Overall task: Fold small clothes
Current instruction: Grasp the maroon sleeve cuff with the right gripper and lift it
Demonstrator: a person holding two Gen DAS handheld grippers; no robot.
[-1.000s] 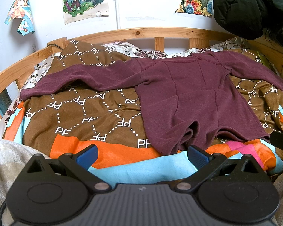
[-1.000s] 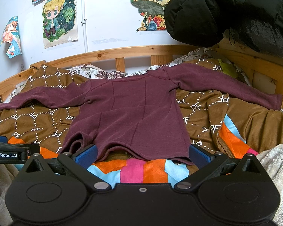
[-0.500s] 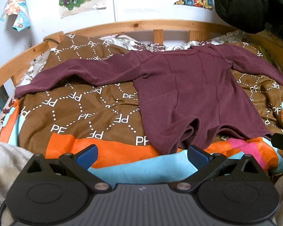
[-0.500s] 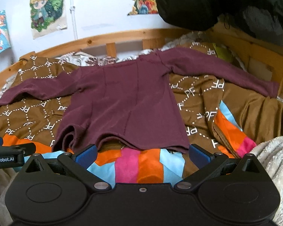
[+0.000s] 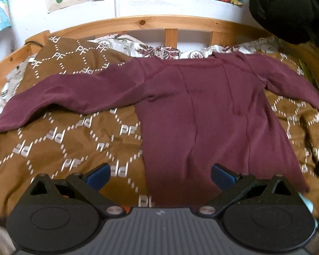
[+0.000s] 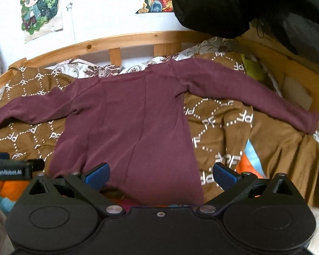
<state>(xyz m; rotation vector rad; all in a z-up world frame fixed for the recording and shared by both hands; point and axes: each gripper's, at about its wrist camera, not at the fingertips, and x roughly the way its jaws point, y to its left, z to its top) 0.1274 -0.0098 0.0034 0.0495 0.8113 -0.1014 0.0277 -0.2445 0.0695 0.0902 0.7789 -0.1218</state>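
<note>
The left gripper (image 5: pixel 160 175) has its blue-padded fingers (image 5: pixel 98 175) spread wide and holds nothing; between them lie the lower left edge of a maroon long-sleeved top (image 5: pixel 202 123) and a patch of brown quilt (image 5: pixel 70 146) printed with white "PF" letters. The right gripper (image 6: pixel 160 175) is likewise spread wide and empty, its blue pads (image 6: pixel 225 175) framing the bottom hem of the same top (image 6: pixel 127 127), whose lower right corner falls between the fingers. The top lies flat on the quilt, hem toward the grippers and neckline toward the wooden headboard (image 5: pixel 171 23), both sleeves stretched out sideways; the hem near the right gripper's left pad looks slightly rumpled. In the right wrist view, the other gripper's black body marked "GenRobot.AI" (image 6: pixel 10 171) shows at the left edge. Behind the headboard, cartoon posters (image 6: pixel 39 8) hang on a white wall, and a black jacket (image 6: pixel 244 6) sits at the upper right.
</note>
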